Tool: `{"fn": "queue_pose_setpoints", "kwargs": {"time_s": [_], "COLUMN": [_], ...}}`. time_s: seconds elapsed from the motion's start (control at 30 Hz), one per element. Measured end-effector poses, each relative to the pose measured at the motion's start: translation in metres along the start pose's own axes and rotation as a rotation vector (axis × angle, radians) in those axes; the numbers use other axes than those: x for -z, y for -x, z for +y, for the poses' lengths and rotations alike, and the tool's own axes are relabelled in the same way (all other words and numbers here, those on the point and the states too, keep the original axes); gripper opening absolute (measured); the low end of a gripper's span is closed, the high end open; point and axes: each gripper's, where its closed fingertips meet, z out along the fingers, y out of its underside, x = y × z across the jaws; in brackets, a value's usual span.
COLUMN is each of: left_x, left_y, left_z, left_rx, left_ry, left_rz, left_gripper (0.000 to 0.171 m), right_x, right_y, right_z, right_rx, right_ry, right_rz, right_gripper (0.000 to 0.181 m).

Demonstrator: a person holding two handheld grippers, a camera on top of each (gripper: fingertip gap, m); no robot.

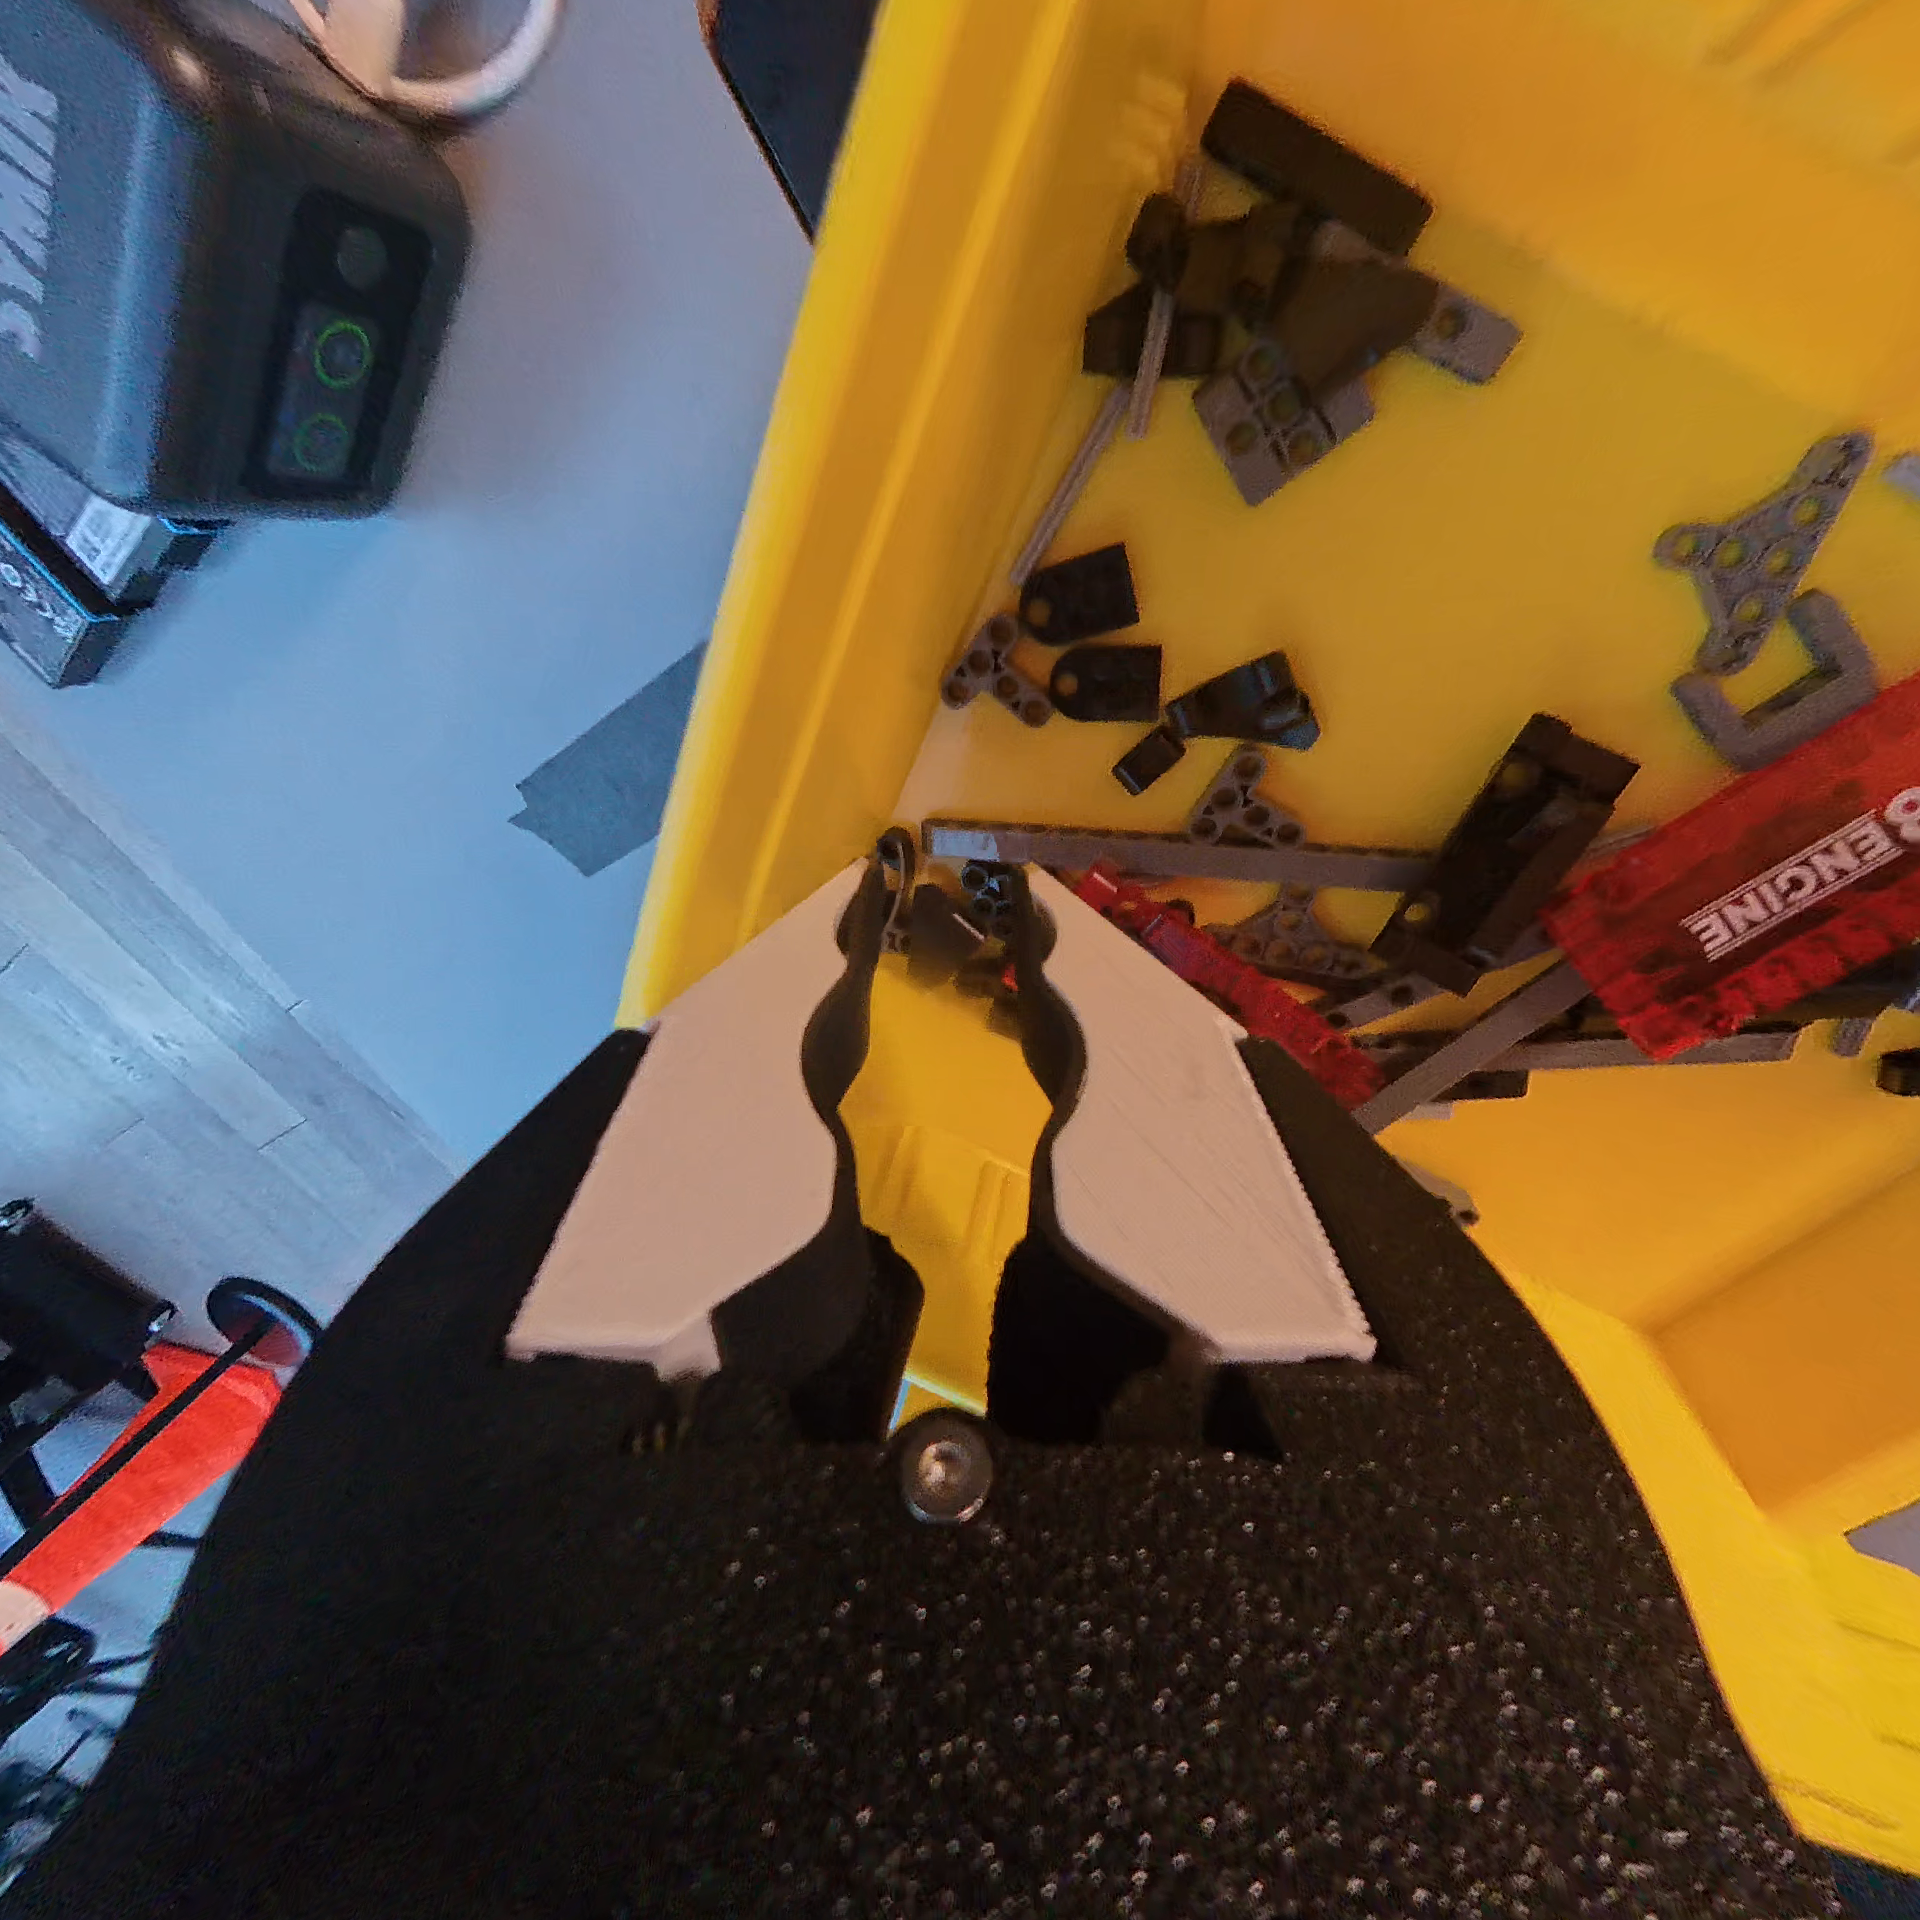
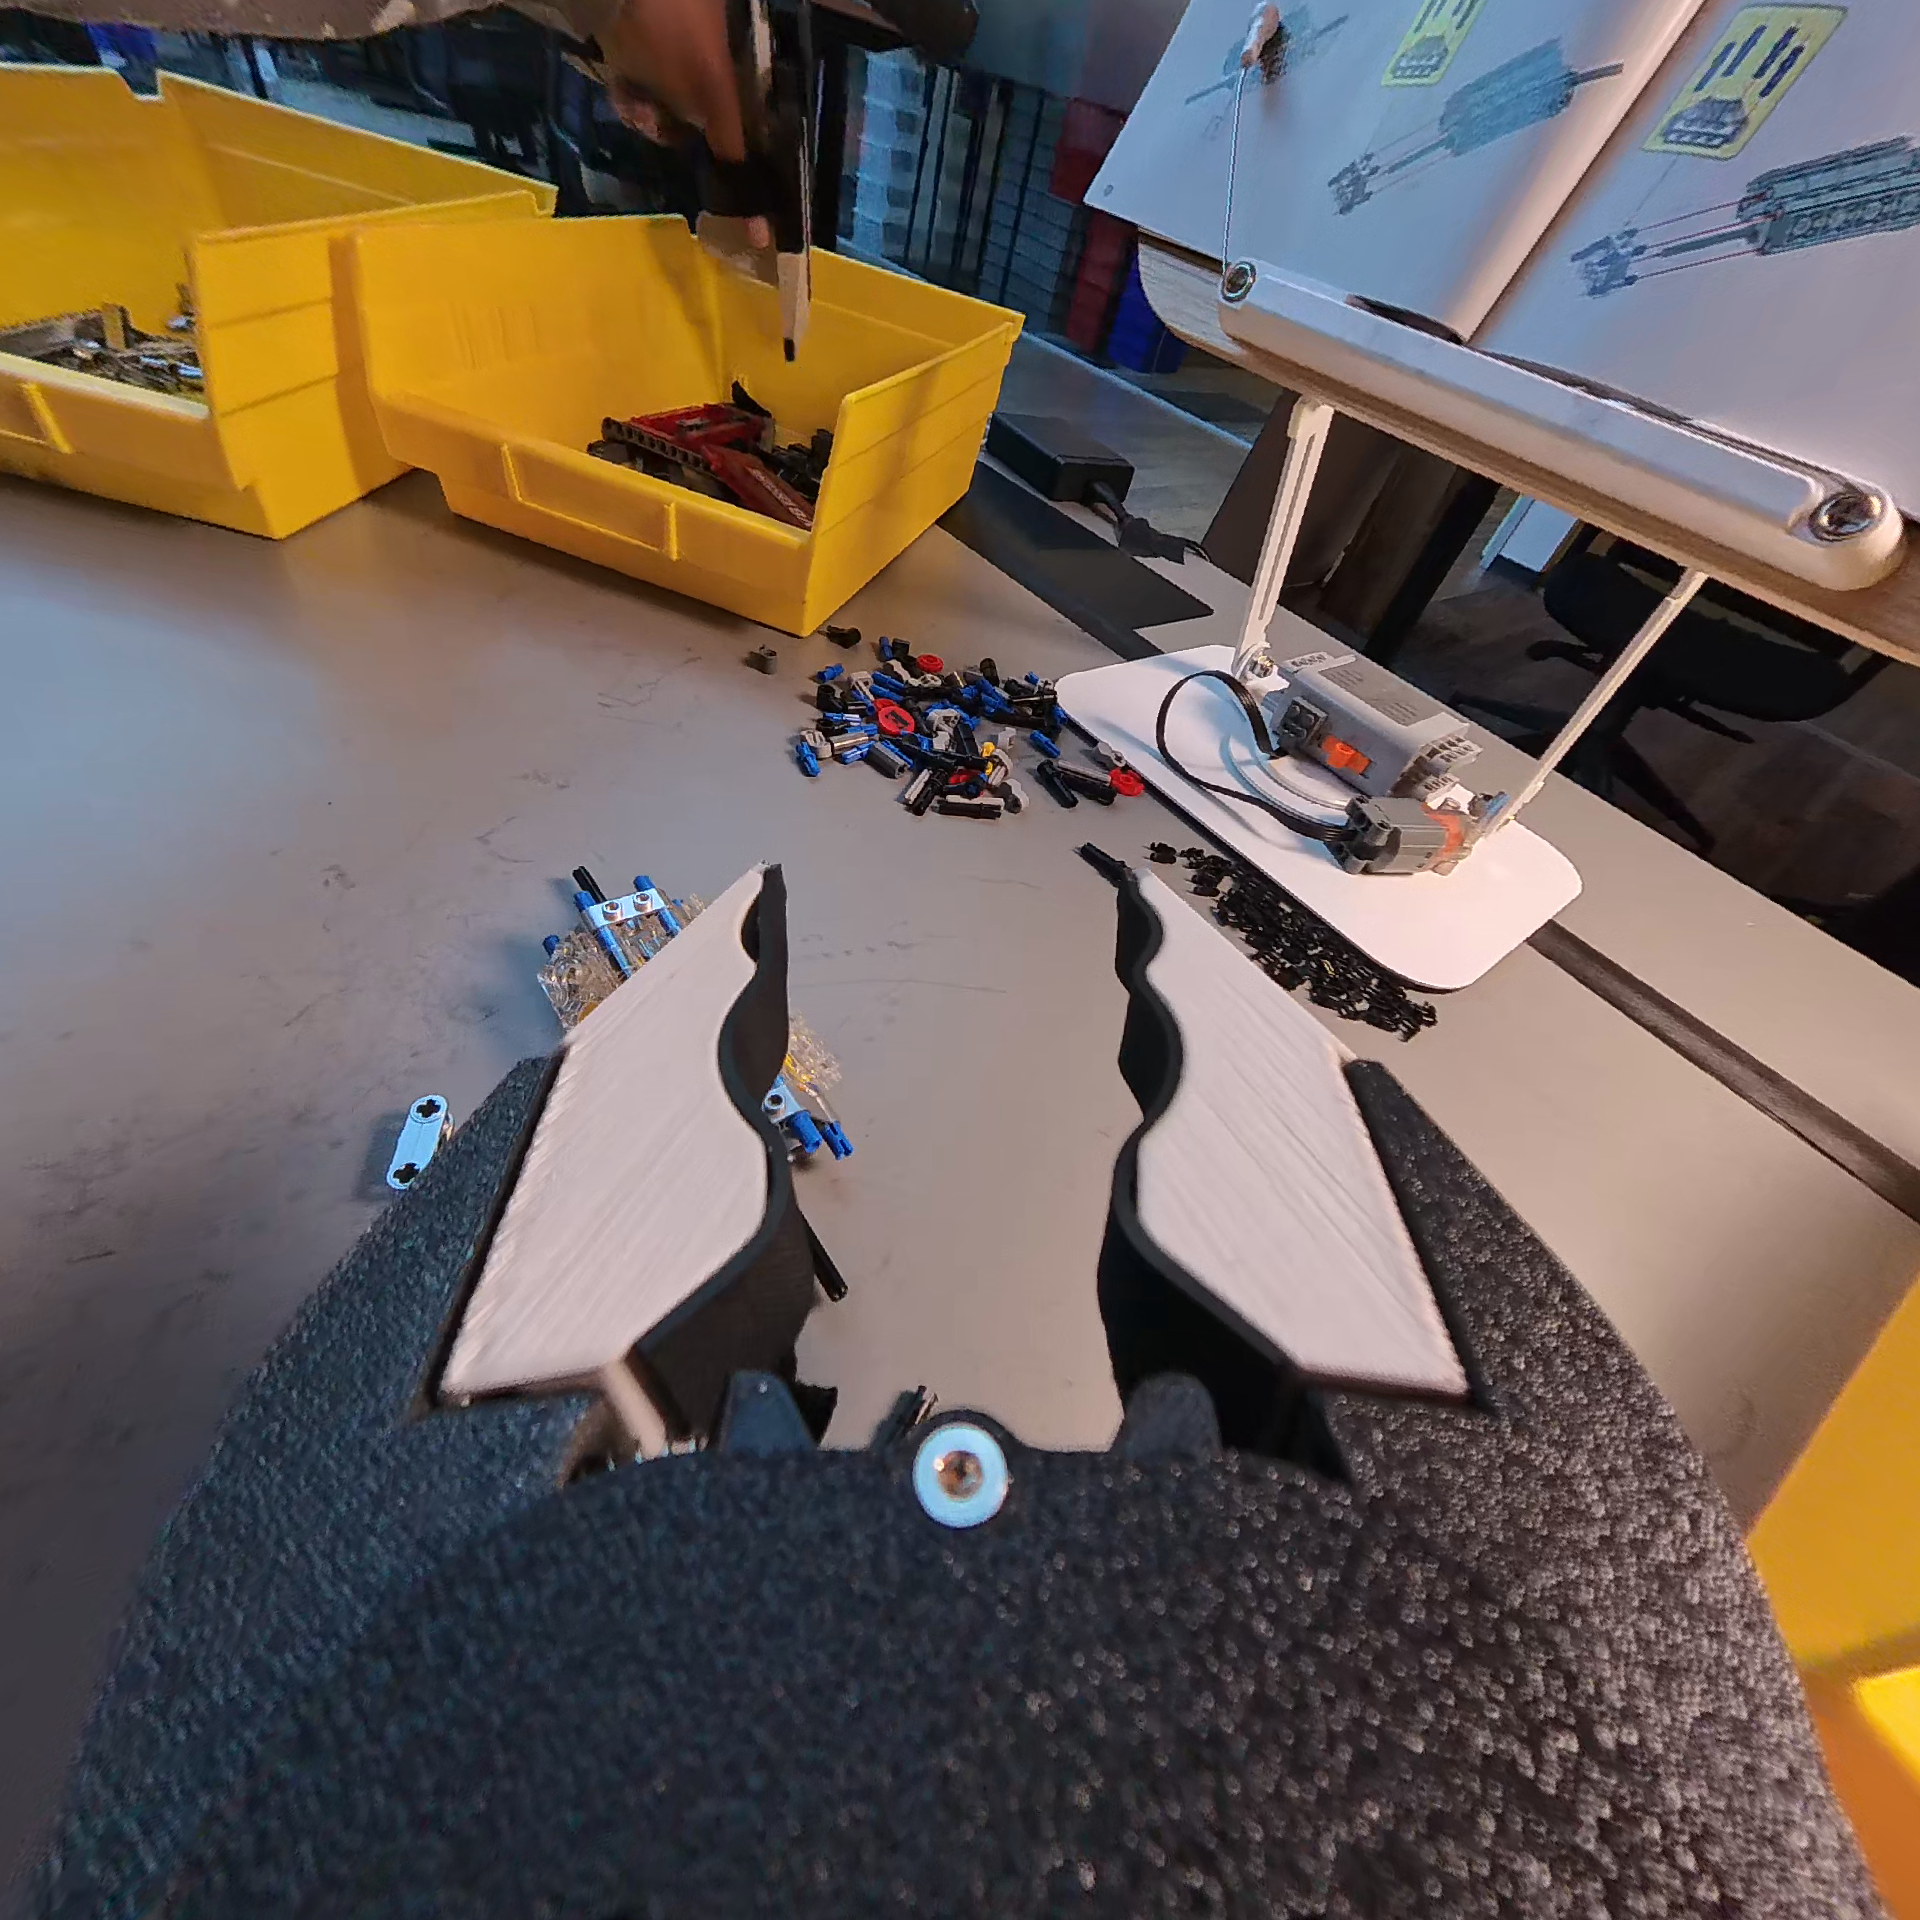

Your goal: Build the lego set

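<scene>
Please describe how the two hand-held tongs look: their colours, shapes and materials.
The left tongs and right tongs look alike. Each has a black, grainy-textured body, two flat white ribbed fingers tapering to points, wavy black rubbery inner pads, and a silver screw at the centre. No cables or markings show.

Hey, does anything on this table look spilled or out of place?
Yes. Small blue, black and red connector pins lie loose on the table beside the yellow bin, and black pins trail along the white stand base.
</scene>
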Motion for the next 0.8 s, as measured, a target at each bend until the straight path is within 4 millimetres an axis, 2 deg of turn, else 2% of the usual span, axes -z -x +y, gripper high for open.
{"fn": "queue_pose_setpoints", "kwargs": {"time_s": [0.23, 0.3, 0.33, 0.4, 0.47, 0.53, 0.63, 0.8], "left_x": [-0.022, -0.026, -0.028, -0.028, -0.027, -0.026, -0.021, 0.001], "left_y": [-0.012, -0.023, -0.031, -0.038, -0.051, -0.059, -0.076, -0.068], "left_z": [0.035, 0.04, 0.044, 0.045, 0.034, 0.015, -0.009, -0.042], "left_rx": [-0.156, -0.138, -0.114, -0.091, -0.066, -0.068, -0.134, -0.145], "left_ry": [0.265, 0.313, 0.344, 0.367, 0.321, 0.227, 0.109, -0.059], "left_rz": [-0.007, 0.058, 0.113, 0.168, 0.254, 0.286, 0.323, 0.256], "left_gripper": [0.025, 0.025, 0.032, 0.03, 0.027, 0.009, 0.01, 0.0], "right_x": [-0.001, -0.001, -0.002, -0.002, -0.002, -0.001, -0.002, -0.002], "right_y": [0.001, 0.001, 0.001, 0.001, 0.001, 0.001, 0.001, 0.001], "right_z": [0.003, 0.003, 0.004, 0.004, 0.004, 0.004, 0.005, 0.006], "right_rx": [0.007, 0.008, 0.009, 0.01, 0.011, 0.013, 0.015, 0.022], "right_ry": [0.015, 0.018, 0.02, 0.022, 0.022, 0.021, 0.026, 0.029], "right_rz": [-0.007, -0.008, -0.009, -0.009, -0.011, -0.011, -0.015, -0.016], "right_gripper": [0.062, 0.062, 0.062, 0.062, 0.062, 0.061, 0.061, 0.061]}}
